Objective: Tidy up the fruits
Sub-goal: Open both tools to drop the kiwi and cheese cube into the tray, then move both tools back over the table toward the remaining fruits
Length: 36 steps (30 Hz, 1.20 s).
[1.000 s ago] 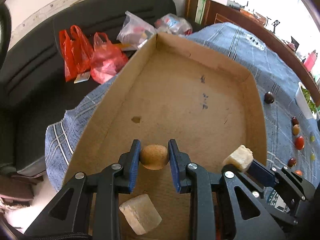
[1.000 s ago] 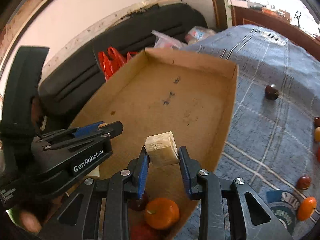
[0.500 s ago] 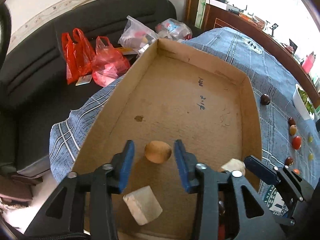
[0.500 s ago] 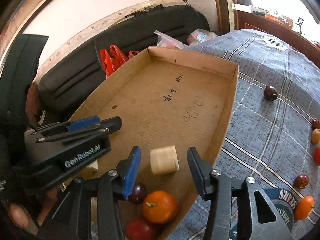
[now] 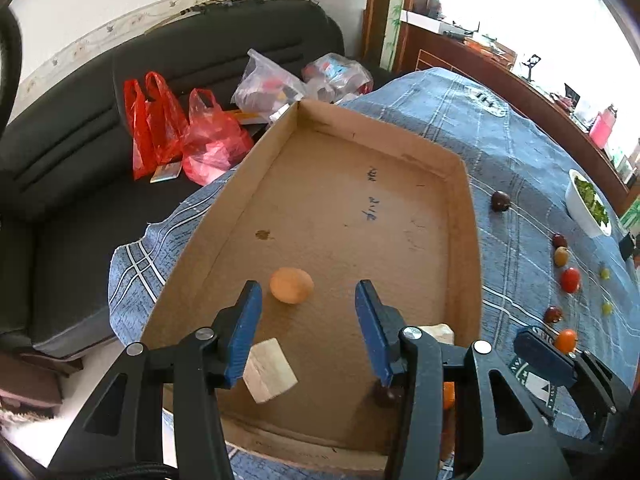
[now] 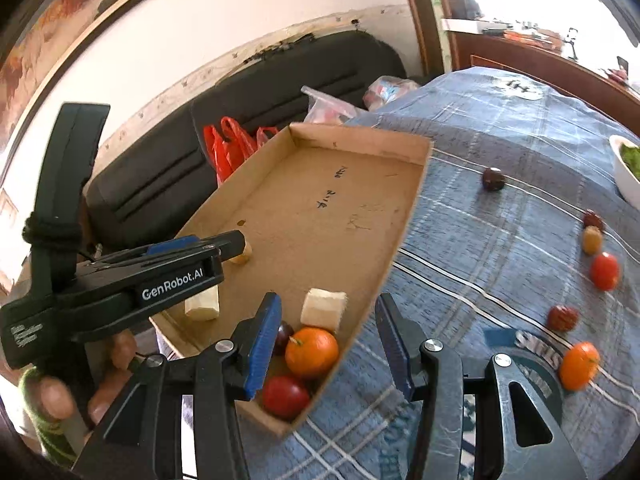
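A shallow cardboard tray point(image 5: 460, 208) lies on the blue checked cloth. On its floor rests a brown round fruit point(image 5: 291, 290), just beyond my left gripper point(image 5: 308, 320), whose jaws are opening, clear of the fruit. A pale block point(image 5: 269, 370) lies under its left finger. My right gripper point(image 6: 328, 344) is open above the tray's near corner, where a second pale block point(image 6: 323, 309), an orange point(image 6: 311, 352), a red fruit point(image 6: 285, 396) and a dark plum point(image 6: 283, 336) lie. In the right wrist view the left gripper point(image 6: 236, 246) reaches in from the left.
Several loose fruits lie on the cloth right of the tray: a dark one point(image 6: 493, 179), a red one point(image 6: 605, 271), an orange one point(image 6: 579, 365). A white bowl of greens point(image 6: 624, 176) stands far right. Behind are a black sofa point(image 5: 80, 152) and red bags point(image 5: 168, 132).
Both grippers opened and let go: the brown fruit and the pale block now lie on the tray floor. Both grippers drew back and rose.
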Each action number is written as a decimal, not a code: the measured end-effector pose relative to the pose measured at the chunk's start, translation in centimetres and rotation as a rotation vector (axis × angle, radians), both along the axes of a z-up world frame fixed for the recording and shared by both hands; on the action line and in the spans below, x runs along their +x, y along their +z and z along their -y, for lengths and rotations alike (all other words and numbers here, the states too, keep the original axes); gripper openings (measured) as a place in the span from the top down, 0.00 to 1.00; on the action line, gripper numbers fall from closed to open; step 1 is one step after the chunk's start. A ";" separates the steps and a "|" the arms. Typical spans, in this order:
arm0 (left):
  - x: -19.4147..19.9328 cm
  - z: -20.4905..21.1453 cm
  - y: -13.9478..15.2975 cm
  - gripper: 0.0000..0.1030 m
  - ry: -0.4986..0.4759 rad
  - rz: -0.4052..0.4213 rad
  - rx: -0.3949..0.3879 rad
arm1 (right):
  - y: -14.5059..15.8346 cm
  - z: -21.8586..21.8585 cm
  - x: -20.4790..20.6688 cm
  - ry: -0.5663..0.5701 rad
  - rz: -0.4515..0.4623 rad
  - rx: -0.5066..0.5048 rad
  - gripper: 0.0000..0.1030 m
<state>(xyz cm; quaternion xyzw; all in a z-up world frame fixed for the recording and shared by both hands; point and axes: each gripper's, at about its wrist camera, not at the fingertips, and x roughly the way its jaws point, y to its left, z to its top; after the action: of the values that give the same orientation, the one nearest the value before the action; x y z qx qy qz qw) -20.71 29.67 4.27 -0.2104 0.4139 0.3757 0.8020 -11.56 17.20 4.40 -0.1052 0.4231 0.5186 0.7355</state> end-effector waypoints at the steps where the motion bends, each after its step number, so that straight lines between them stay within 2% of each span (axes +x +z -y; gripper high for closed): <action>1: 0.0 0.2 0.1 0.54 -0.003 0.000 0.001 | 0.2 0.6 0.1 -0.009 0.000 0.006 0.51; 7: 0.7 1.9 0.5 0.54 -0.038 0.007 0.004 | 1.3 4.3 0.7 -0.068 -0.003 0.035 0.50; 19: 2.4 5.3 1.1 0.54 -0.123 0.016 0.009 | 1.0 9.0 1.9 -0.166 -0.013 0.037 0.48; 23: 2.6 6.3 1.5 0.54 -0.158 0.033 0.009 | 1.2 10.3 2.2 -0.196 -0.006 0.046 0.42; 25: 2.9 6.8 1.6 0.43 -0.175 0.034 -0.005 | 1.3 11.1 2.5 -0.212 -0.007 0.052 0.42; 29: 3.8 8.5 1.6 0.42 -0.231 0.051 -0.020 | 1.4 12.6 3.1 -0.247 0.002 0.051 0.41; 36: 5.2 10.8 0.9 0.42 -0.316 0.151 -0.086 | 0.6 16.8 5.0 -0.340 -0.027 0.054 0.35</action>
<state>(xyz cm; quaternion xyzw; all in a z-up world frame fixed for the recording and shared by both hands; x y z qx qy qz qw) -15.56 18.87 5.22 -0.2044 0.3960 0.2102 0.8702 -6.59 0.43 5.00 -0.0054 0.4307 0.3994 0.8093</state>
